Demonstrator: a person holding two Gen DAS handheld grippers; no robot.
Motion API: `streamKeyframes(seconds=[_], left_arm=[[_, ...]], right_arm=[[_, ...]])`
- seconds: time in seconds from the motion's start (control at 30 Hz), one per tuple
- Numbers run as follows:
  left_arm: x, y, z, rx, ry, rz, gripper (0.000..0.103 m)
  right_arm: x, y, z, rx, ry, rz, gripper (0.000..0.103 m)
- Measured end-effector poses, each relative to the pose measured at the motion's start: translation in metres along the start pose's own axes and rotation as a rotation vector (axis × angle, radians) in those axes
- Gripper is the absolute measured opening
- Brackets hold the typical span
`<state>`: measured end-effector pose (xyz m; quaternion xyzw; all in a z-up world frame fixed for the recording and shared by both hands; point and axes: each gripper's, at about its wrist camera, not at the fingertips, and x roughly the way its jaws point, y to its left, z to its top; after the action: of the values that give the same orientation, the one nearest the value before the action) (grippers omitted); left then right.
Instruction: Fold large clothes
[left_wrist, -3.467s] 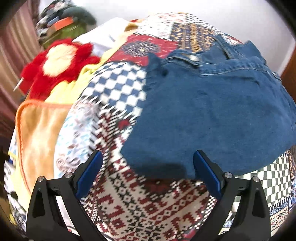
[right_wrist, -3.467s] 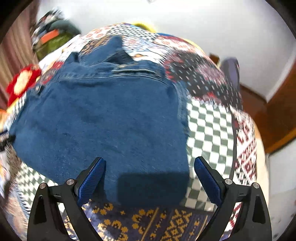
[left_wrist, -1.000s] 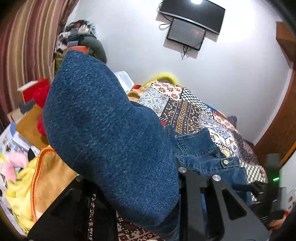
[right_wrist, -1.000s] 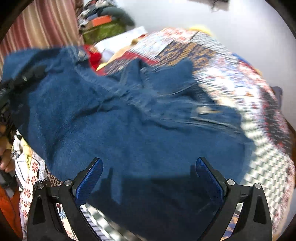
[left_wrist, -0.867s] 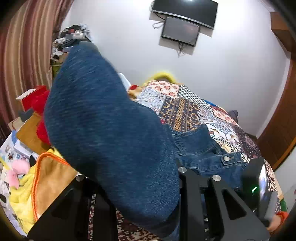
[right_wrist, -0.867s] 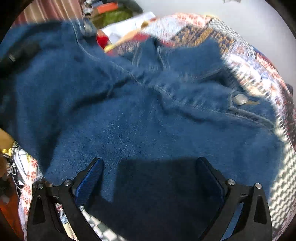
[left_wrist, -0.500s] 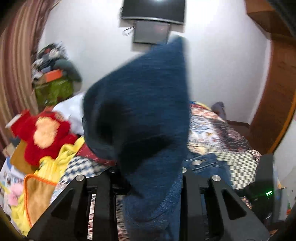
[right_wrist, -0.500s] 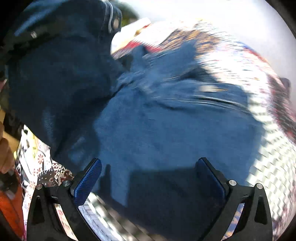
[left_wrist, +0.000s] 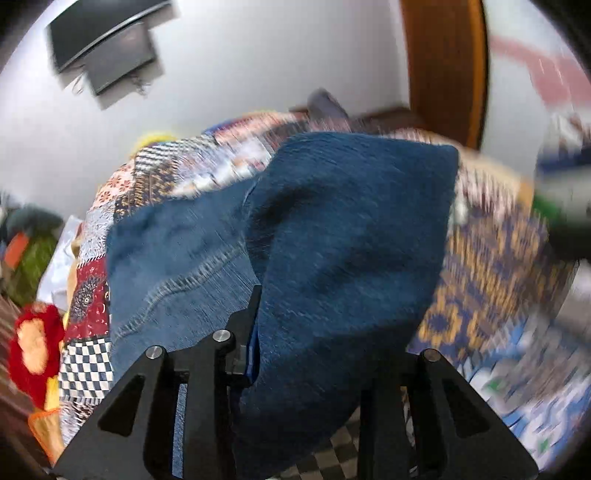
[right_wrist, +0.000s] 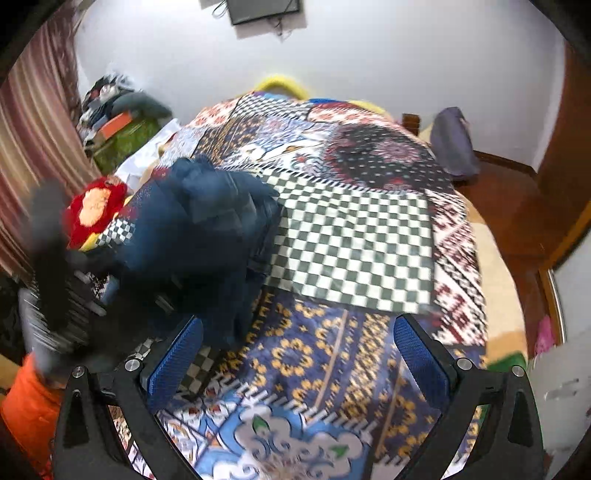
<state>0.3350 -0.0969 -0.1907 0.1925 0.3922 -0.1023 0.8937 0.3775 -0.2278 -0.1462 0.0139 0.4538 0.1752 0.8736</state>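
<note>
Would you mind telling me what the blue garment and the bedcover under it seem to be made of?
The garment looks like denim: matte mid-blue cloth with a visible weave and pale contrast stitching along a curved seam. The bedcover looks like printed woven cotton, flat and matte, in patchwork-style panels; motion blur leaves the fibre uncertain.

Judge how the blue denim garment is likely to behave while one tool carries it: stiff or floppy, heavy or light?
Probably floppy: the denim garment bulges and droops around the left tool instead of holding flat. Likely fairly heavy, since the thick fabric hangs in bulky folds. The seamed part trails toward the patchwork bedspread, so expect drag.
</note>
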Motion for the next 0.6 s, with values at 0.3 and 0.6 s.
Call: streamKeyframes(seconds=[0.3, 0.6], left_arm=[[-0.026, -0.009, -0.023, -0.014, 0.058, -0.060, 0.080], [-0.090, 0.053, -0.049, -0.219, 0.001, -0.145, 0.083]], right_arm=[[-0.028, -0.004, -0.010, 0.015, -0.025, 0.006, 0.103], [-0.022, 0.029, 0.000, -0.053, -0.046, 0.036, 0.103]])
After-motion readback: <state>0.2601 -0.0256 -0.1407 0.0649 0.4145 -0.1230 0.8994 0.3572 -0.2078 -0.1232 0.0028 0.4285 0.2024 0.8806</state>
